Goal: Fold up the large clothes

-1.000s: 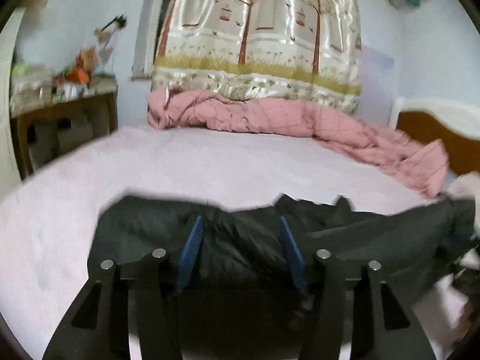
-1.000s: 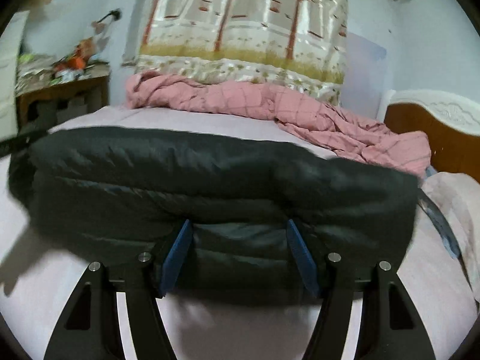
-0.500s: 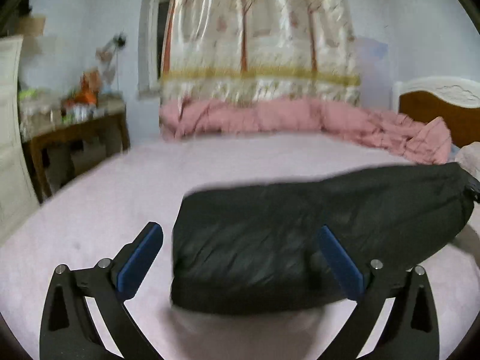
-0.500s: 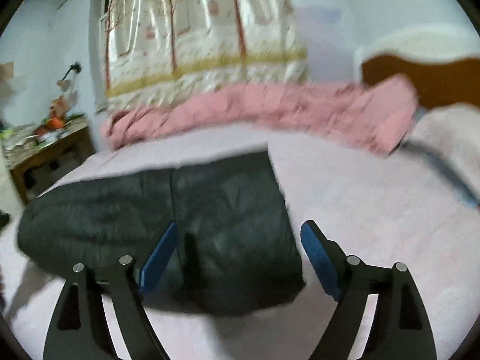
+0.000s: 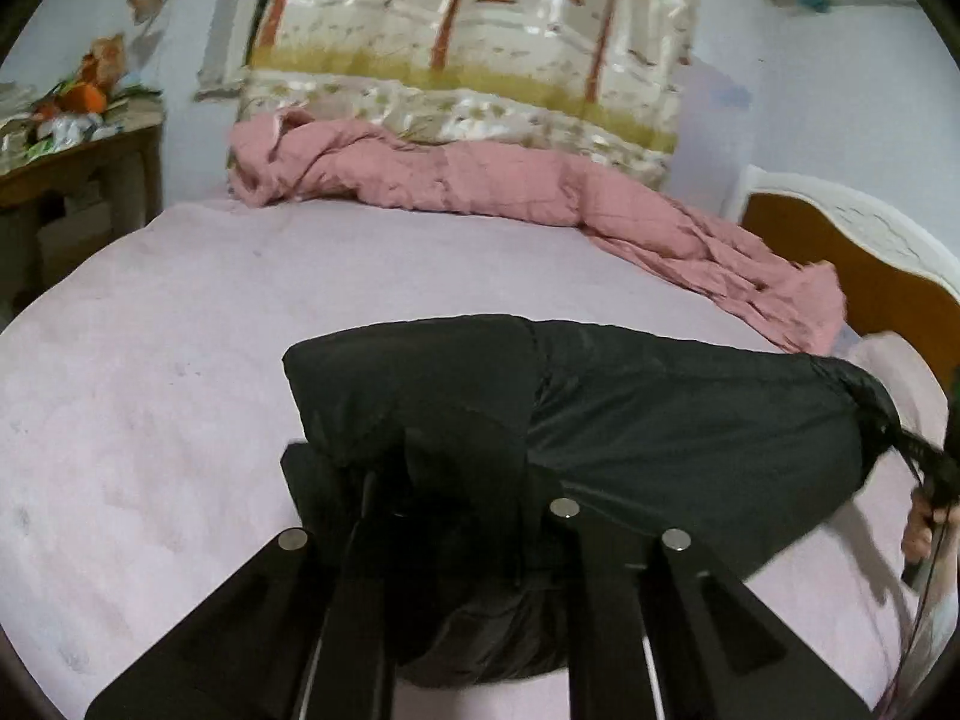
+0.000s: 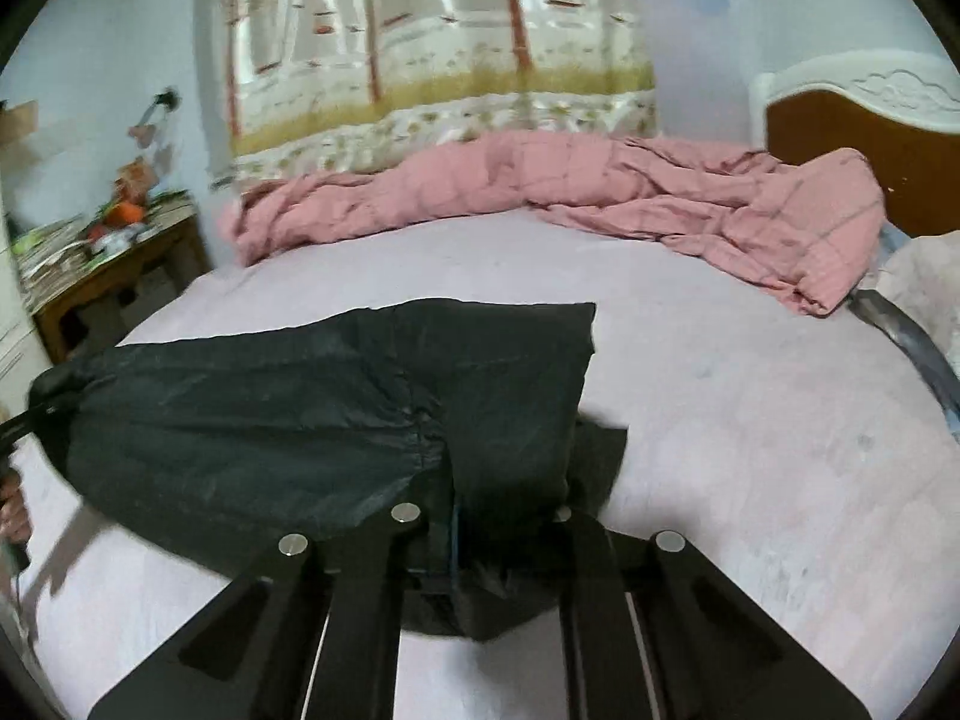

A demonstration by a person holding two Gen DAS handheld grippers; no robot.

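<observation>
1. Left wrist view: the left claw (image 5: 456, 516) is sitting at the bottom centre of the frame, its jaws having just been closing and now pinched on a bunched edge of the black padded garment (image 5: 630, 432). The pads themselves are buried in the dark cloth. The garment is lying folded on the pale pink bed (image 5: 180, 360), stretching from the centre toward the right edge of the frame. At that right edge, a hand (image 5: 924, 531) is gripping the handle of the other tool, whose tip is meeting the garment's far end. A rumpled pink quilt (image 5: 540, 198) is running across the upper middle, below a tree-patterned curtain (image 5: 480, 48). A wooden headboard (image 5: 840, 252) is showing at the right, and a cluttered wooden surface (image 5: 72, 162) at the upper left.

2. Right wrist view: the right claw (image 6: 480, 528) is filling the bottom centre, its jaws likewise having just been closing and now clamped on a fold of the same black padded garment (image 6: 270, 420); a sliver of a blue pad is showing amid the cloth. The garment is spreading from the centre to the left edge of the frame on the bed (image 6: 750, 420), where its far corner is drawn tight. The pink quilt (image 6: 600, 186) is lying across the upper middle, the curtain (image 6: 432, 48) above it, the headboard (image 6: 870, 138) at the upper right and the cluttered surface (image 6: 102, 264) at the left.
</observation>
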